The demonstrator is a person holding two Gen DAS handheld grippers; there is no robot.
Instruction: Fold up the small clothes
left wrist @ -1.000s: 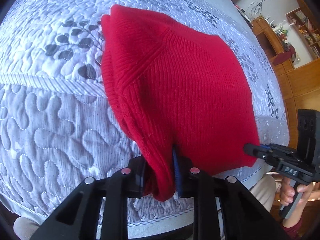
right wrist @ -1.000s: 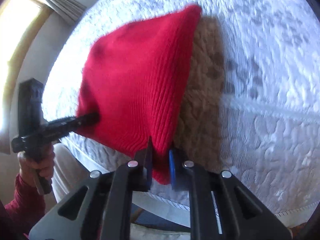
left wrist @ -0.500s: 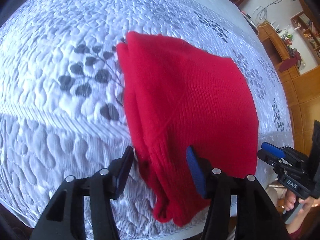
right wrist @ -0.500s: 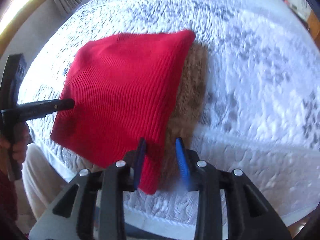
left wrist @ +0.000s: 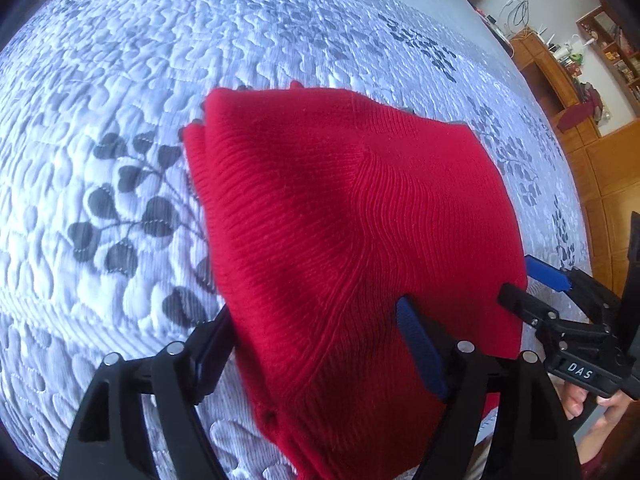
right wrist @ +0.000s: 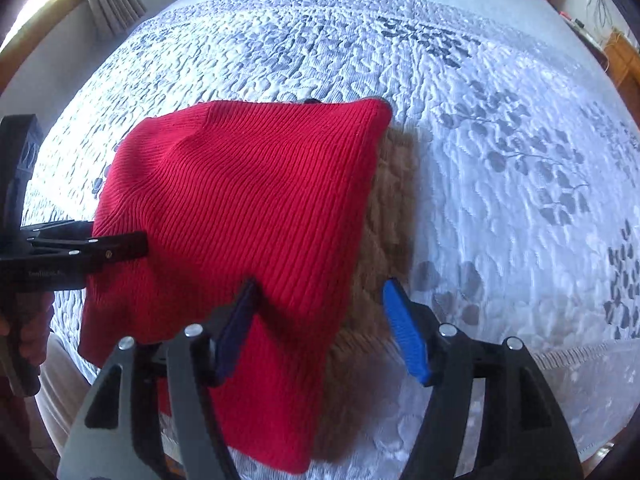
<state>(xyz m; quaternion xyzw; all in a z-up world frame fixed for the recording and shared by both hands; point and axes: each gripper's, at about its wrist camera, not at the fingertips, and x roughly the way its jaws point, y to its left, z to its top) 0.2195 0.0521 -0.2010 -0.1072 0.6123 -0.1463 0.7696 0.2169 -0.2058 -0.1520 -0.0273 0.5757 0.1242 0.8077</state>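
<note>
The folded red knit [left wrist: 352, 240] lay flat on the quilt [left wrist: 120, 80], its near corners reaching the bed's near edge. My left gripper [left wrist: 320, 336] and right gripper [right wrist: 318, 312] had just been opening; both stood wide, each straddling a near corner without pressing it. Bare quilt spread on the far side and both flanks.

A bed under a white quilt [left wrist: 120, 92] with grey leaves carries a folded red knit [left wrist: 340, 220], seemingly a sweater.
</note>
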